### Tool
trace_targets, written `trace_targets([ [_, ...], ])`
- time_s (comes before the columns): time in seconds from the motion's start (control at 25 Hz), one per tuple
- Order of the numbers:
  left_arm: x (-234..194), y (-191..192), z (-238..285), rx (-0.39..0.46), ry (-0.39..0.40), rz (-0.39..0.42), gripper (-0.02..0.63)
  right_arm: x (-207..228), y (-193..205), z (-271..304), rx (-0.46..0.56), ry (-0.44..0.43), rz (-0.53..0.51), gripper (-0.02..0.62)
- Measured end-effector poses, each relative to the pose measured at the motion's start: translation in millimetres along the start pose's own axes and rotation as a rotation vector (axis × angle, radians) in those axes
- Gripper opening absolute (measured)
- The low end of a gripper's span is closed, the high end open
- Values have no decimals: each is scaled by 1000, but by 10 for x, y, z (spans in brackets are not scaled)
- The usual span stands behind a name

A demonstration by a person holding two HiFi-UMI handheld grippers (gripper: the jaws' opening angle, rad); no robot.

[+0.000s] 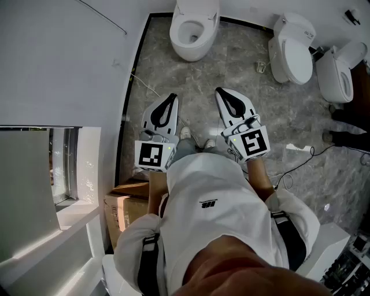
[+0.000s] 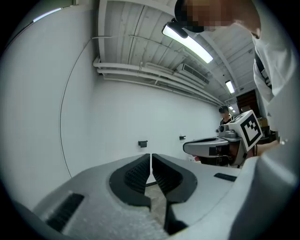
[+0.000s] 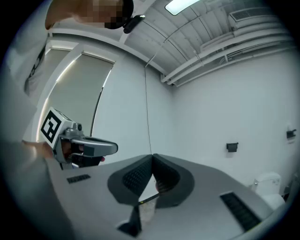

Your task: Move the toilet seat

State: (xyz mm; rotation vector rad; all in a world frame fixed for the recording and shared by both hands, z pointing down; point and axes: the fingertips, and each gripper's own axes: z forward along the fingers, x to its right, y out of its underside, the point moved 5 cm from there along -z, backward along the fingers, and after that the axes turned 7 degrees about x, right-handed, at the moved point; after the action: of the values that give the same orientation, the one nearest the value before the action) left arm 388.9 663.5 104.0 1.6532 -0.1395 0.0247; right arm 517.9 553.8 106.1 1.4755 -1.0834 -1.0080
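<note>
The toilet seat [image 1: 209, 29] appears to lie flat round the open bowl of the toilet [image 1: 191, 55] at the far middle of the grey floor [image 1: 260, 115], well apart from both grippers. It is probably stiff, light, smooth plastic hinged at the far side, so its near front edge looks like the place to take hold. The left gripper [image 1: 172, 96] and right gripper [image 1: 219, 90] hang near the person's feet, jaws pressed together on nothing.

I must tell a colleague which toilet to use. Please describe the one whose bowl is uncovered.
On the grey marble floor, three white toilets stand along the far wall. Take the leftmost toilet, beside the black strip at the floor's left edge. Its bowl is uncovered, while its two neighbours to the right have their lids down.
</note>
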Motion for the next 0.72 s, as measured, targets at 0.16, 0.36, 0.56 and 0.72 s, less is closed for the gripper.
trace_targets([
  [0.16,151,69,50,-9,-21,-6,35,123,83,-119,-3,1,9,31],
  [0.36,238,110,148,-16,-38,-15,35,238,117,-141,-19,-7,-3,31],
  [0.56,192,122,385,-13,-38,-6,35,426,143,-28,-51,10,-19,31],
  [0.72,108,145,568,-14,-35,3,35,537,135,117,-43,1,-18,31],
])
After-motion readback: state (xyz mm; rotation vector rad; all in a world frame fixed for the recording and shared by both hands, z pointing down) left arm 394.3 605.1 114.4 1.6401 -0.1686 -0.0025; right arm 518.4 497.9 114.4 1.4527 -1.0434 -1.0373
